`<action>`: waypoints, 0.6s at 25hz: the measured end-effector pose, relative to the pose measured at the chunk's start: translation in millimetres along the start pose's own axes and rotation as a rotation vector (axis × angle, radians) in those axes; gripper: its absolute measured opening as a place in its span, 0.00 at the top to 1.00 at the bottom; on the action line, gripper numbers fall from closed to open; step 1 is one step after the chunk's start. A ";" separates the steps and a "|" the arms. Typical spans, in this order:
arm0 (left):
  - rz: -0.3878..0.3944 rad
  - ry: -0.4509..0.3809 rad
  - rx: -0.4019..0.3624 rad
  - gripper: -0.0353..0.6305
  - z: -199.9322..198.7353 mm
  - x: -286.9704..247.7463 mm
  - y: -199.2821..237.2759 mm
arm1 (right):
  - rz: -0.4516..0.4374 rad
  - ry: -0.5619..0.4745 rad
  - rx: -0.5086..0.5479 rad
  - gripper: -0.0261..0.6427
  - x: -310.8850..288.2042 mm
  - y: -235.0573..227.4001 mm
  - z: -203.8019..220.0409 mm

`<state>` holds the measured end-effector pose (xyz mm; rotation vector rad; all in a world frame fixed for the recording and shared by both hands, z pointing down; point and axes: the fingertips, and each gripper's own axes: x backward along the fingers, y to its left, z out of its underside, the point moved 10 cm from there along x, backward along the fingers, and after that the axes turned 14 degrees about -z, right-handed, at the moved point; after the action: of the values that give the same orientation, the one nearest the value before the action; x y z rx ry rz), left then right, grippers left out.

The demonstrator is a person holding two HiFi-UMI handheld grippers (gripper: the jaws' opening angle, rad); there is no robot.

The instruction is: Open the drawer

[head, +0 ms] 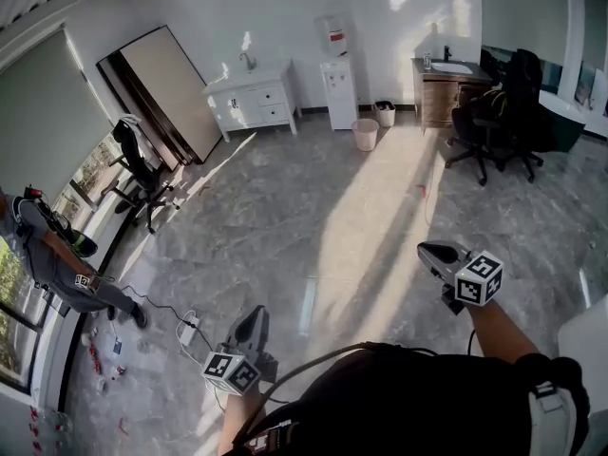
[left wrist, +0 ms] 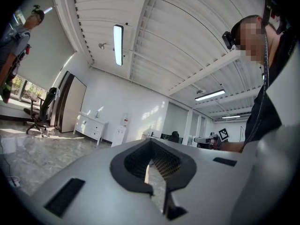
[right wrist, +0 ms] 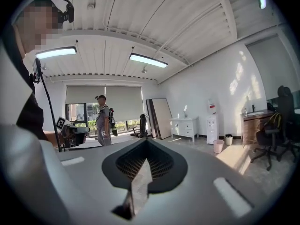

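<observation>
Head view: my left gripper (head: 255, 314) and right gripper (head: 426, 249) have fingers pressed together, holding nothing.
Closed flat-front drawer (head: 273, 95) sits in the white cabinet (head: 236, 108) by the far wall, well apart across the glossy grey marble floor (head: 313, 207).

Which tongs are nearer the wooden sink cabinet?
Right. The right tongs are roughly in line with the wooden sink cabinet, though far off; the left tongs are farther back and leftward.

Drawer cabinet (head: 252, 103) at wall, dispenser (head: 339, 91) right (adjacent)
</observation>
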<state>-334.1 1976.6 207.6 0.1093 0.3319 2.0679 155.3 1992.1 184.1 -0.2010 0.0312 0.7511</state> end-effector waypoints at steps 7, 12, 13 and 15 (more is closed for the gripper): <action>-0.111 -0.035 -0.020 0.95 -25.8 -86.7 -37.1 | -0.110 -0.013 0.005 0.96 -35.8 -130.5 -32.0; -0.154 -0.057 -0.008 0.95 -28.5 -160.1 -66.5 | -0.172 -0.021 0.037 0.96 -47.5 -219.7 -57.7; -0.152 -0.056 -0.007 0.95 -28.2 -175.5 -72.1 | -0.177 -0.020 0.040 0.96 -48.7 -234.9 -60.5; -0.143 -0.046 -0.022 0.95 -28.3 -202.9 -82.5 | -0.180 -0.014 0.045 0.96 -50.5 -261.5 -63.6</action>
<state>-169.8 1834.1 169.6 0.1166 0.2800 1.9244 299.1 1759.4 171.3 -0.1539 0.0164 0.5713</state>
